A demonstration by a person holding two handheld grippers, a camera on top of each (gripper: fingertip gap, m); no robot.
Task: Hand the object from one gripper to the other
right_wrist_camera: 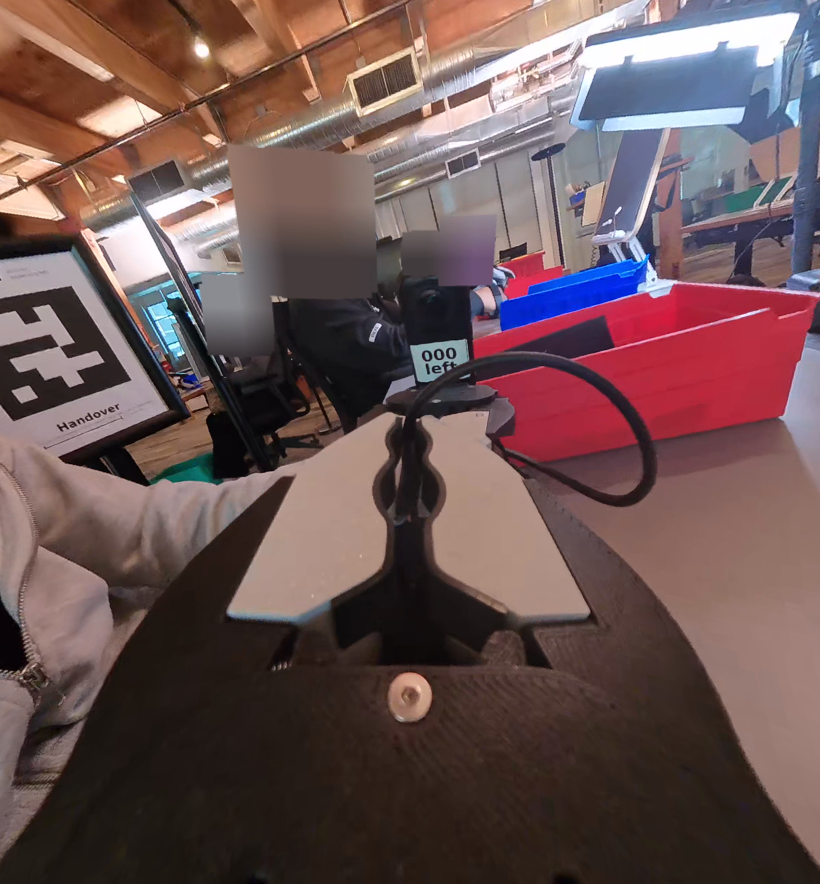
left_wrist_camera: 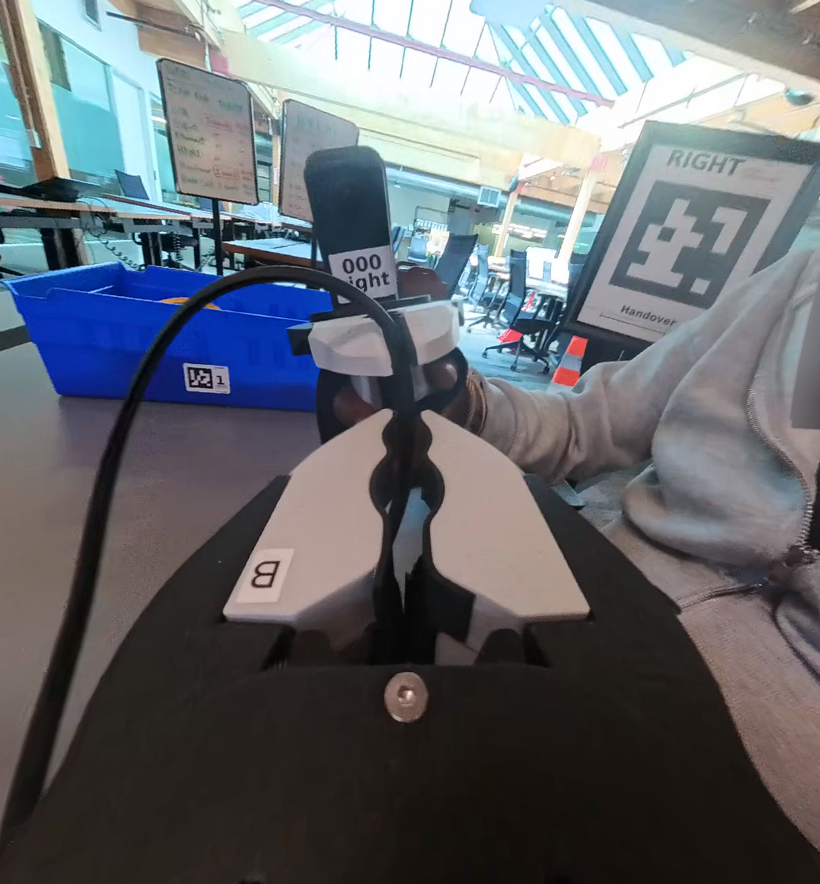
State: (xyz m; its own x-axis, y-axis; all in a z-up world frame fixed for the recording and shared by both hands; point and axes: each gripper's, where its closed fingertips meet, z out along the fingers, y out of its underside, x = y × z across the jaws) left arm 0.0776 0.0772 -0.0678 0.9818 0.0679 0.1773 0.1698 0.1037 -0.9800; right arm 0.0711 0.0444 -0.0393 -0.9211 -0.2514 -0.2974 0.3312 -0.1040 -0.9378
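Observation:
A black cable point(left_wrist_camera: 159, 354) runs between the two grippers above the grey table point(left_wrist_camera: 111, 478). My left gripper point(left_wrist_camera: 405, 416) is shut on it, with the cable pinched between the white fingers point(left_wrist_camera: 331, 502). The cable arcs up from the lower left and over to my right gripper point(left_wrist_camera: 396, 342), which faces the left one just beyond its tips. In the right wrist view my right gripper point(right_wrist_camera: 410, 421) is also shut on the cable point(right_wrist_camera: 637, 430), which loops out to the right. The left gripper point(right_wrist_camera: 446, 411) sits right behind its tips, mostly hidden.
A blue bin point(left_wrist_camera: 111, 344) stands on the table's far left and a red bin point(right_wrist_camera: 685, 382) on the far right. Framed marker boards point(left_wrist_camera: 695, 229) point(right_wrist_camera: 49, 344) stand at the sides. A person's grey sleeve point(left_wrist_camera: 637, 406) reaches in. Desks and chairs lie beyond.

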